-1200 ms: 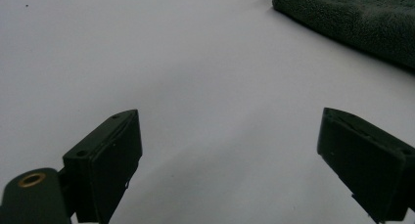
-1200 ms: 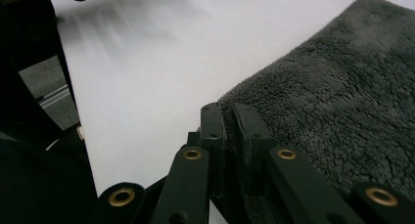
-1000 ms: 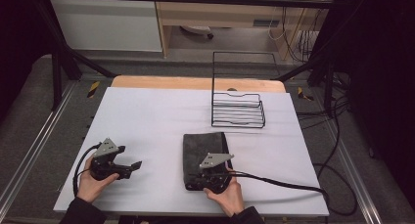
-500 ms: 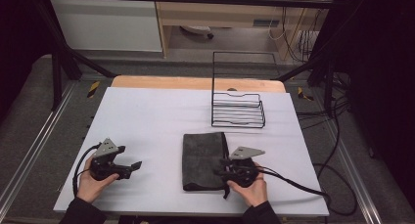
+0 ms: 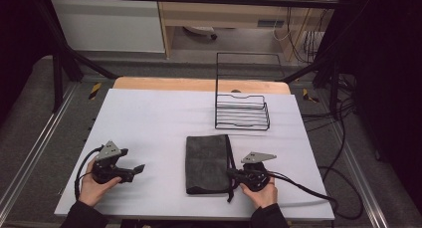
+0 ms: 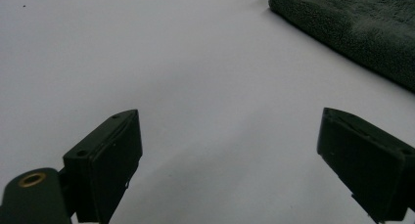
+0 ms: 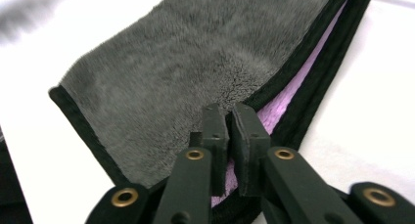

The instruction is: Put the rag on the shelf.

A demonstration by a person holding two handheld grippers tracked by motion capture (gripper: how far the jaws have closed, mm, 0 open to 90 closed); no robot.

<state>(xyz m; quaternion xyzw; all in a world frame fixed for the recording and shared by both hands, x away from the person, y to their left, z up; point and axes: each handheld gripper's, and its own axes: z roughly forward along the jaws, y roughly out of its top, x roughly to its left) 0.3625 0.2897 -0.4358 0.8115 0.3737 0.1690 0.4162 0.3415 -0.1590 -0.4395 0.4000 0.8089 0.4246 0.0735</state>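
The right gripper [image 7: 230,131] has just been closing and pinches the folded grey towel's [image 5: 206,161] upper edge. The left gripper [image 6: 230,160] rests wide, holding nothing, on the white table [image 5: 159,118].

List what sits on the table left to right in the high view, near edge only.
Left claw → towel → right claw. The towel is folded; the right claw is shut on its right edge. The wire rack stands farther back, so it is left out of the row.
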